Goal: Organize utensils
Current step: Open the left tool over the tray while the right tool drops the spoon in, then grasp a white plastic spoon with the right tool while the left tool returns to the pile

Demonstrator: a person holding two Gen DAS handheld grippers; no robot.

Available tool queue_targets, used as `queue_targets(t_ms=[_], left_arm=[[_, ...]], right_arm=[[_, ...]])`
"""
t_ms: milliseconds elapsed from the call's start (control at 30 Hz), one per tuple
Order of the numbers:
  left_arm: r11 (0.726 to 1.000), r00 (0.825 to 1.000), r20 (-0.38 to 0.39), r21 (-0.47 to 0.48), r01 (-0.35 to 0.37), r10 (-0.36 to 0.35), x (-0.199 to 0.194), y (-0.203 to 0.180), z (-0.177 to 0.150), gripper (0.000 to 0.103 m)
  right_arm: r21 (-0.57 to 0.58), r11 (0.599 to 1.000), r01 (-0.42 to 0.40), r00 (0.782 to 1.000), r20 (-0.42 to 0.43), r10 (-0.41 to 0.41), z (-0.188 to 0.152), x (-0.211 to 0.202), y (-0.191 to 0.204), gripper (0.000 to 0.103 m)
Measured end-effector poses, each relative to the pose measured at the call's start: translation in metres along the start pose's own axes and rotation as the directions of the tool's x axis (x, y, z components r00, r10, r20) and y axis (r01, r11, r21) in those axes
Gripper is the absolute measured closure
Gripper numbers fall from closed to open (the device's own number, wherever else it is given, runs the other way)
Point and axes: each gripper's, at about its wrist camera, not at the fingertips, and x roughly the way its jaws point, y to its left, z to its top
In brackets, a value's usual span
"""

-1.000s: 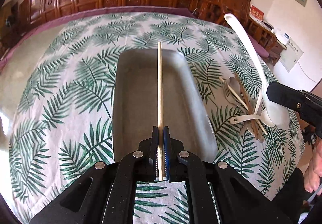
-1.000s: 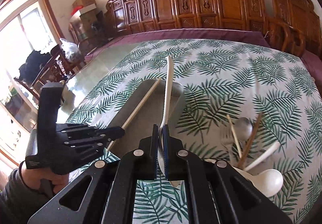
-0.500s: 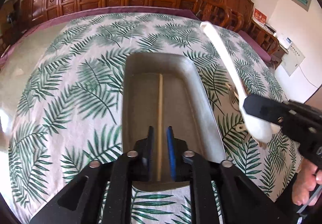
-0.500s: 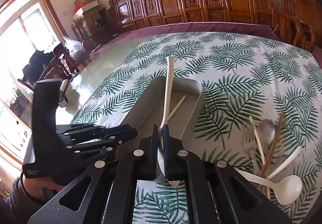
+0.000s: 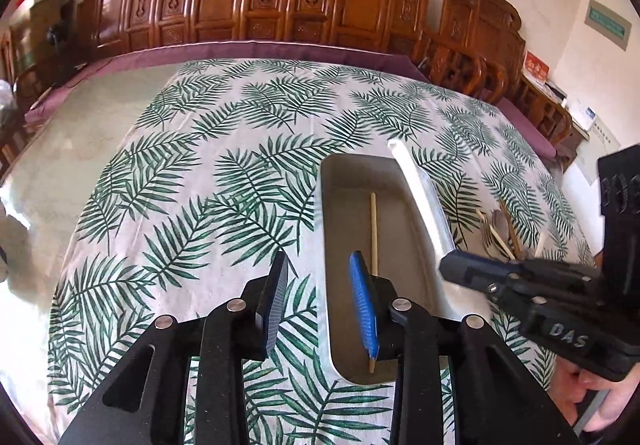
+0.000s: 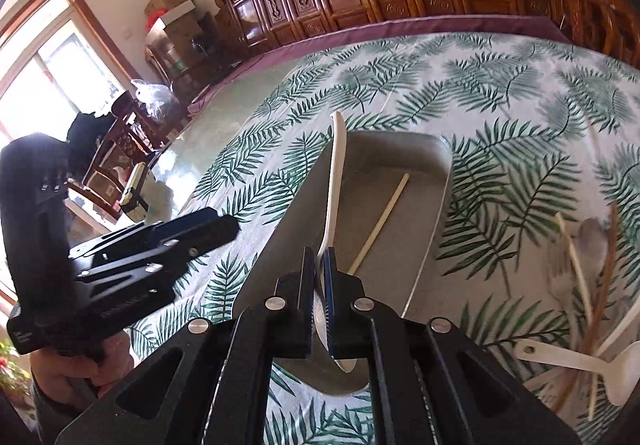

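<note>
Left gripper [image 5: 320,305]: jaws spread wide, holding nothing; it hangs over the near left rim of the tray, one pad over the cloth, the blue pad over the tray floor.
Right gripper [image 6: 319,285]: jaws pressed together on the bowl end of the white spoon; it sits over the near end of the tray.
White spoon [image 6: 335,181]: pinched by the right gripper, its handle pointing away along the tray's length; whether it touches the tray cannot be told. In the left wrist view it runs along the tray's right rim.
Chopstick [image 5: 373,229]: pale, single, lying flat on the tray floor along the tray's length, free of both grippers.
Tray [image 5: 340,181]: grey, rectangular with rounded corners, resting on the tablecloth; it holds the chopstick.
Loose utensils [image 6: 588,285]: a pile on the cloth to the right of the tray, apart from it: a metal spoon, a fork, pale and brown chopsticks, white plastic spoons, overlapping one another.
Tablecloth [image 5: 208,173]: white with green palm leaves, under the tray and the pile.
Bare table top [image 5: 80,133]: glossy surface to the left of the tray, beyond the cloth's edge.
Carved wooden chairs [image 5: 280,1]: a row beyond the far side of the tray, against the wall.
</note>
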Motion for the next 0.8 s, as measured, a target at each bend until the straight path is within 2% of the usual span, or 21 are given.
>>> queue_targets(t_ms=[200,400,500,600,700,767,800], left_arm=[[1.0,1.0,0.01,-0.013,0.002,-0.002,-0.004,0.002,0.0,0.072],[1.0,1.0,0.029,0.006,0.008,-0.008,-0.01,-0.01,-0.001,0.067],[1.0,0.999,0.042,0.018,0.024,-0.025,-0.013,-0.019,-0.001,0.064],[0.998,0.997,0.056,0.043,0.041,-0.043,-0.017,-0.033,-0.002,0.053],[0.997,0.996,0.064,0.061,0.053,-0.057,-0.019,-0.045,-0.004,0.051],[0.995,0.995,0.067,0.07,0.075,-0.079,-0.02,-0.056,-0.006,0.051],[0.994,0.994,0.067,0.077,0.081,-0.086,-0.02,-0.062,-0.007,0.051]], right_arm=[[0.02,1.0,0.009,1.0,-0.015,-0.009,-0.006,0.012,-0.006,0.094],[-0.022,1.0,0.016,1.0,0.026,-0.016,-0.006,-0.01,-0.009,0.094],[-0.067,0.996,0.061,0.996,0.064,-0.057,-0.011,-0.039,-0.014,0.094],[-0.096,0.988,0.124,0.989,0.09,-0.116,-0.019,-0.071,-0.031,0.094],[-0.109,0.972,0.21,0.975,0.104,-0.199,-0.029,-0.102,-0.057,0.094],[-0.118,0.954,0.275,0.959,0.105,-0.264,-0.038,-0.12,-0.079,0.081],[-0.117,0.946,0.303,0.951,0.1,-0.293,-0.043,-0.126,-0.091,0.079]])
